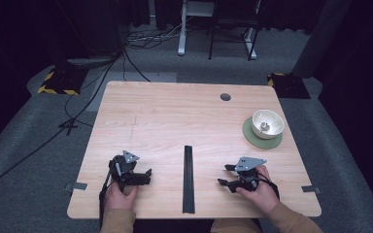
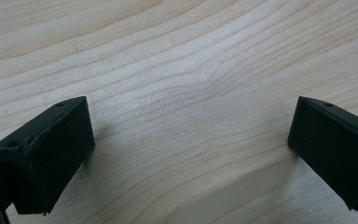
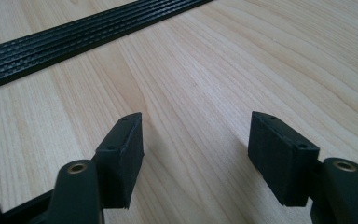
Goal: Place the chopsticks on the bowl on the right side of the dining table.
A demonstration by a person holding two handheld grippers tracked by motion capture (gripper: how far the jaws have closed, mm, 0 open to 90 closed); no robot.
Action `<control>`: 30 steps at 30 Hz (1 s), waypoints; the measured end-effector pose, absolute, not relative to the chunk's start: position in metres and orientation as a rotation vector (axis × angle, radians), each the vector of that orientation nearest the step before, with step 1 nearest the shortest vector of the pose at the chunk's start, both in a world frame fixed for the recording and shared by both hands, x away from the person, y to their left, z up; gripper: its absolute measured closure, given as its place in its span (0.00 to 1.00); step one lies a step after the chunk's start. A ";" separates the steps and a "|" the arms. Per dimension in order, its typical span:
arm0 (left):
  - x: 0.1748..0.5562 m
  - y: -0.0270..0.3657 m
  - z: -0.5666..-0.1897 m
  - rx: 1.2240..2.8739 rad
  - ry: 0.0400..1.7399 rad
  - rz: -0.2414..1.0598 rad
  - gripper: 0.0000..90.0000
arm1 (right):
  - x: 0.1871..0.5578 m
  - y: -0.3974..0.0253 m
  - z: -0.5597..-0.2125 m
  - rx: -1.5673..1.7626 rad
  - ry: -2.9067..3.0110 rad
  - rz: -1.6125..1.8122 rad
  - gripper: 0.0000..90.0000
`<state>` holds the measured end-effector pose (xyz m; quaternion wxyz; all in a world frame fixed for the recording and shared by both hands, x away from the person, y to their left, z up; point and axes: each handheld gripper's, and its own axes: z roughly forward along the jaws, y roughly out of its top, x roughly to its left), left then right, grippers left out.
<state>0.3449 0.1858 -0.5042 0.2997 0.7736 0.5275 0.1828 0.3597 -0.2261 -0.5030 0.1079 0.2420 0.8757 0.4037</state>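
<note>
Between the two hands, near the front edge of the pale wooden tabletop [image 1: 175, 111], lies a long, narrow black ribbed strip [image 1: 188, 179] — its long axis runs straight away from the person, from the near edge toward the middle of the board. Nothing holds or touches it.

The left hand-held gripper [image 1: 143, 177] rests low over bare wood to the strip's left, jaws spread wide and empty; its own view shows only wood grain between the two black pads [image 2: 46, 154]. The right hand-held gripper [image 1: 228, 174] sits to the strip's right, also parted with nothing between the jaws, and it points inward toward the strip. In the right gripper view the black ribbed strip [image 3: 74, 39] crosses the upper left, ahead of the pads [image 3: 121, 154] and well apart from them.

Both sit about equally far from the strip, though the right one already faces it — so it looks the likelier to reach first. Any grasp would need the jaws set across the narrow width, not along the length.

Well off at the far right, a cream ceramic bowl [image 1: 267, 124] with a small metal object inside stands on a round green coaster [image 1: 250, 136].
</note>
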 end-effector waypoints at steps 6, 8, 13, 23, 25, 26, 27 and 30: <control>0.345 0.185 -0.504 2.048 1.407 0.489 0.01 | 0.358 -0.221 -0.496 0.705 2.603 1.181 0.38; 0.345 0.185 -0.504 2.048 1.407 0.489 0.01 | 0.358 -0.218 -0.491 0.673 2.618 1.162 0.38; 0.345 0.185 -0.504 2.048 1.407 0.489 0.01 | 0.360 -0.209 -0.482 0.672 2.621 1.181 0.37; 0.344 0.187 -0.504 2.050 1.404 0.485 0.01 | 0.362 -0.179 -0.479 0.673 2.619 1.263 0.38; 0.344 0.187 -0.504 2.051 1.406 0.486 0.01 | 0.362 -0.169 -0.481 0.662 2.623 1.277 0.38; 0.344 0.187 -0.504 2.052 1.406 0.487 0.01 | 0.362 -0.163 -0.483 0.658 2.623 1.267 0.39; 0.344 0.187 -0.504 2.052 1.407 0.487 0.01 | 0.362 -0.159 -0.484 0.665 2.620 1.276 0.39; 0.344 0.186 -0.504 2.040 1.415 0.494 0.01 | 0.363 -0.149 -0.486 0.647 2.615 1.260 0.39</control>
